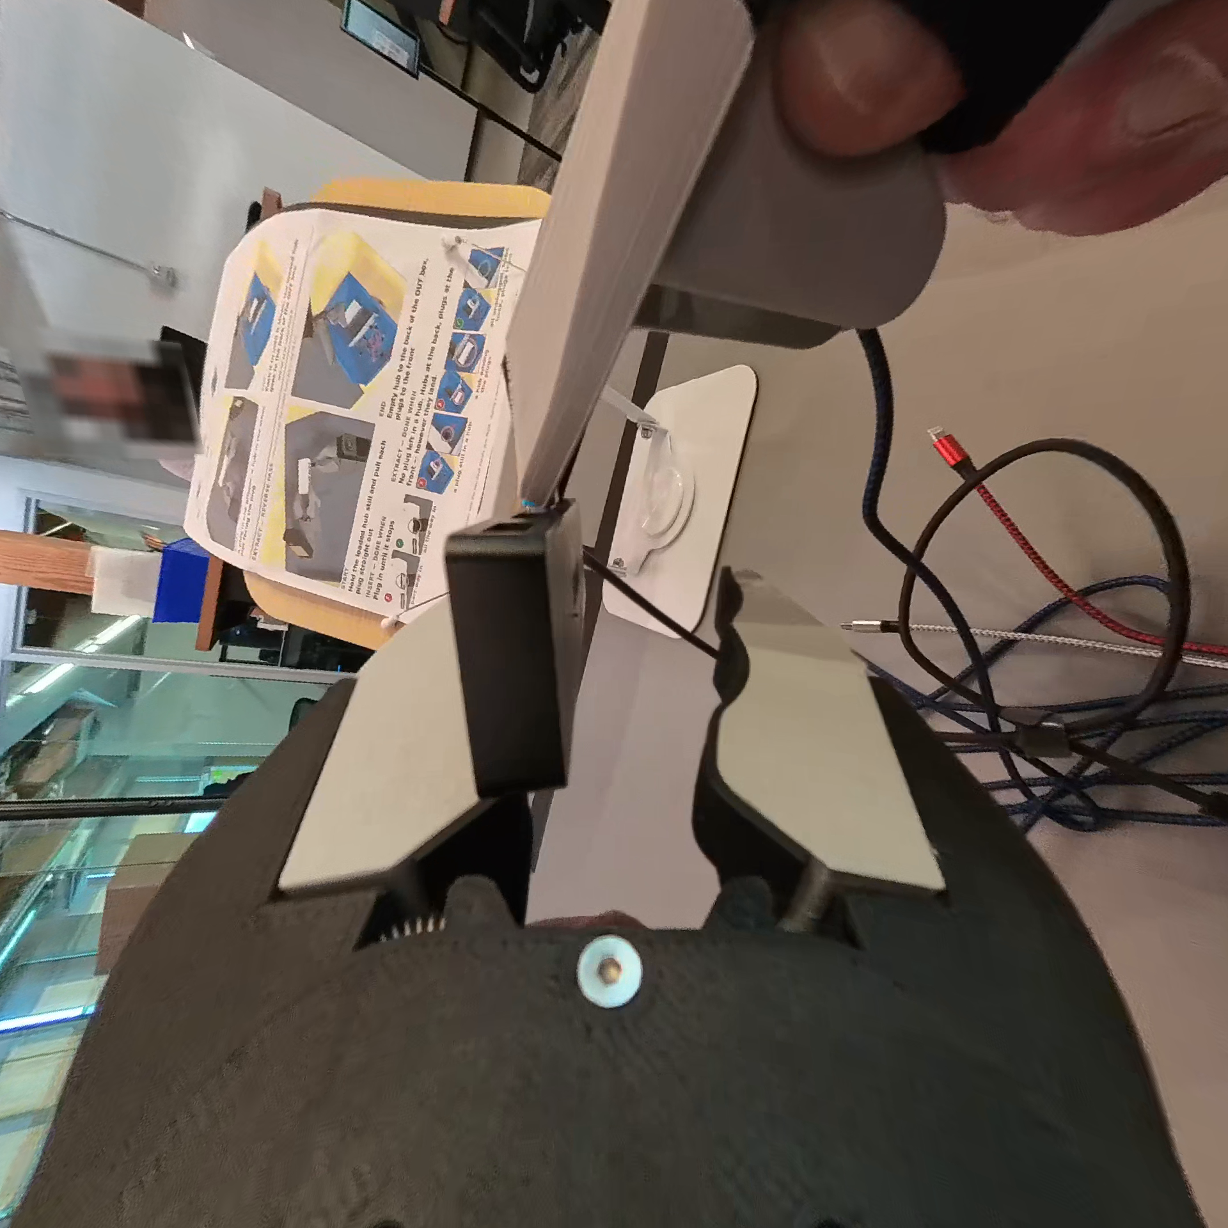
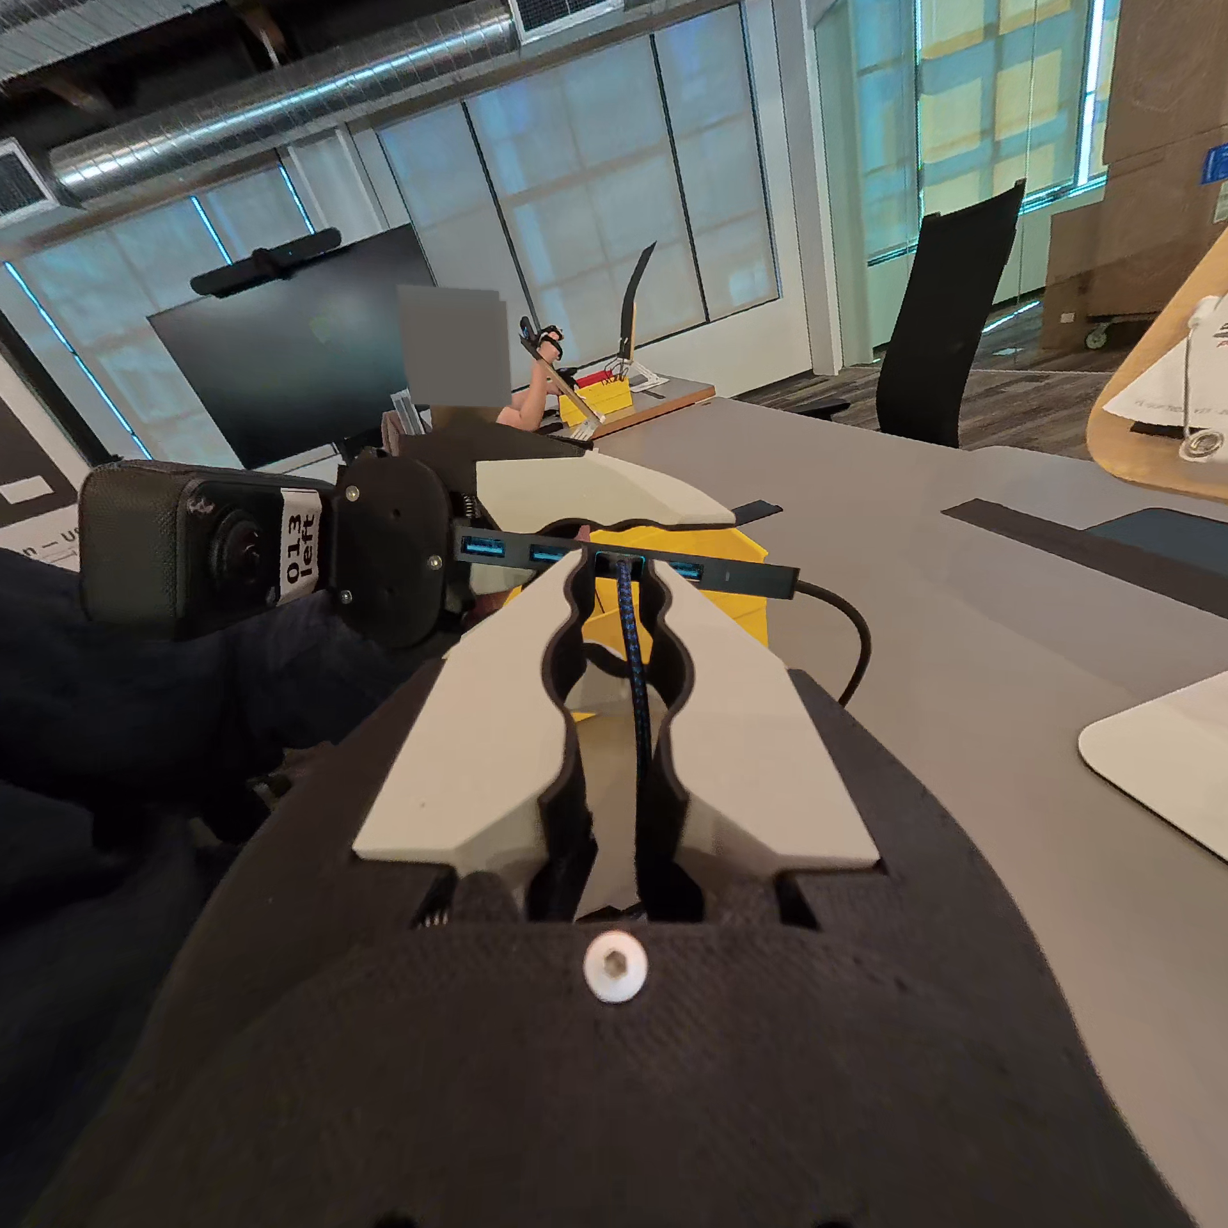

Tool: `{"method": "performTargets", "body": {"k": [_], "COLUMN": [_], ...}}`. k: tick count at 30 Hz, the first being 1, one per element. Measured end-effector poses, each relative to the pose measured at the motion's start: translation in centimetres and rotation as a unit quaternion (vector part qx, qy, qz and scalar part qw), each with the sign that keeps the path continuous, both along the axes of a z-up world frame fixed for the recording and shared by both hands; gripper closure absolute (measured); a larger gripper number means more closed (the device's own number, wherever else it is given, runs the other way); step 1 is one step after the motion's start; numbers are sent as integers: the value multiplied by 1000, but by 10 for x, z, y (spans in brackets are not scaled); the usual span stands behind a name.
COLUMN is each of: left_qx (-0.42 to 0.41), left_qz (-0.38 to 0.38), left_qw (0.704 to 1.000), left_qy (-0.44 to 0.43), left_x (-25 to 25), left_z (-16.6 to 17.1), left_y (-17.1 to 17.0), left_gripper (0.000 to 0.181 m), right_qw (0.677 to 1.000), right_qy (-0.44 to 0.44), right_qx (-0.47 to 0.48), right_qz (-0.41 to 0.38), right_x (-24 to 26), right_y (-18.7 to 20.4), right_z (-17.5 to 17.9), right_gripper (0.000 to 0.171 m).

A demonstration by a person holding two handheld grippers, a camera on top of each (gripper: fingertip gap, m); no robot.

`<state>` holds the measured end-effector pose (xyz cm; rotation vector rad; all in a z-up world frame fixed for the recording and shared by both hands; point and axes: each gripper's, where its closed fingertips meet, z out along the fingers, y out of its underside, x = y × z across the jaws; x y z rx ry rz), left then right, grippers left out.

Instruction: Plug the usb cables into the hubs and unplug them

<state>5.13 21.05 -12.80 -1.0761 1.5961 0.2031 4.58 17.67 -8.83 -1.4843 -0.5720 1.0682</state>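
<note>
One slim black hub is held above the table against one finger of the left gripper, a gap to the other, so I cannot tell its grip. The right gripper is clenched on the blue braided cable at its plug. The hub looks light and rigid and the cable limp, best held at the plug; the yellow bin hides its contents.
</note>
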Motion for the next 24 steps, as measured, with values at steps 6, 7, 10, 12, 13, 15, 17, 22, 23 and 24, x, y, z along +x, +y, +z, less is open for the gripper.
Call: {"method": "performTargets", "body": {"k": [6,7,10,12,13,15,17,22,23,24], "left_qx": [-3,-1,7,7,8,14,11,8,1,-6], "left_qz": [-7,-1,6,6,9,11,12,-18,-26,-28], "left_qw": [1000,1000,1000,1000,1000,1000,1000,1000,999,999], "left_qy": [16,28,9,5,3,5,3,-18,-22,-23], "left_x": [1,0,0,-1,-1,-2,-2,-4,-3,-3], "left_z": [4,1,5,8,9,9,9,13,13,13], "left_y": [-7,-6,-4,-2,-2,-1,-1,-2,-5,-5], "left_gripper": [128,131,158,165,165,165,165,165,165,165], "right_qw": [1000,1000,999,999,999,999,999,998,999,999], "right_qy": [-8,-13,-30,-32,-30,-32,-28,-53,-47,-44], "right_qx": [-2,-1,1,5,5,5,6,23,18,14], "right_qz": [-10,-10,-13,-17,-17,-16,-20,-8,5,14], "right_x": [1,-1,-5,-7,-7,-7,-7,-9,-10,-10], "right_y": [3,3,2,1,1,1,1,-4,-6,-6], "right_z": [-6,-6,-7,-7,-6,-6,-6,-1,0,0], "right_gripper": [160,160,160,160,160,160,160,160,160,160]}}
